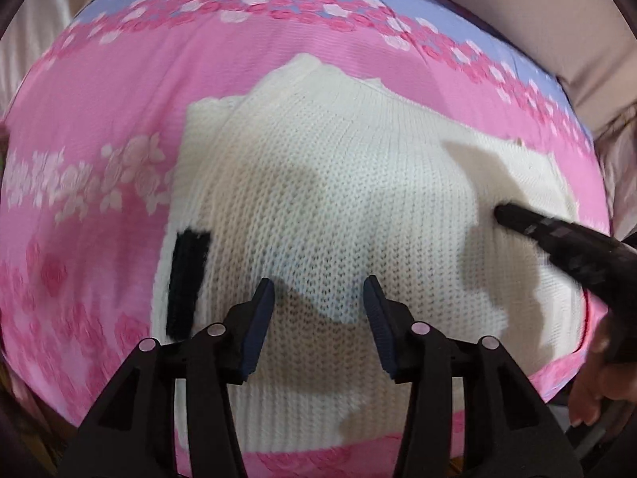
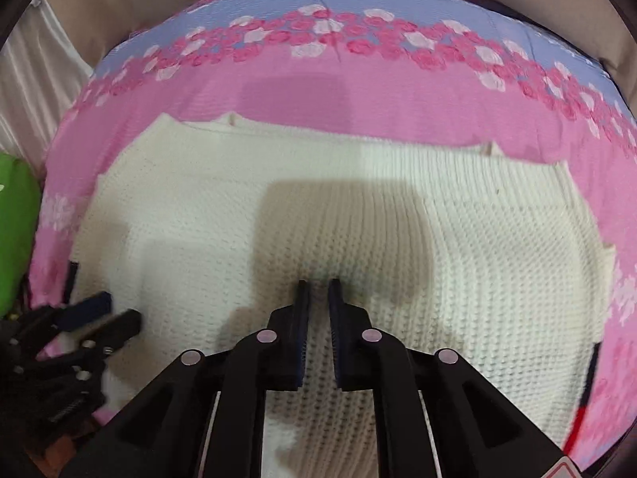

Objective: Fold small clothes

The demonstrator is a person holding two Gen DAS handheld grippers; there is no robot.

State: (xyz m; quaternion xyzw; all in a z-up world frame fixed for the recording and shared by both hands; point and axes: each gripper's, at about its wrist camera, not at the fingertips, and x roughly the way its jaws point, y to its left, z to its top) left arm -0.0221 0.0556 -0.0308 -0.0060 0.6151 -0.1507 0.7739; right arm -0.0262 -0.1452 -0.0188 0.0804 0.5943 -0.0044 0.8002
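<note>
A white knitted garment lies folded flat on a pink flowered sheet. A black patch shows at its left edge. My left gripper is open just above the knit and holds nothing. The right gripper's fingers reach in from the right over the garment. In the right wrist view the garment fills the middle. My right gripper stands over it with the jaws almost together, a narrow gap between the pads and nothing in it. The left gripper shows at the lower left.
The sheet has a band of pink and white roses and a lilac strip at the far side. Beige fabric lies beyond it. A green object sits at the left. A hand shows at the right edge.
</note>
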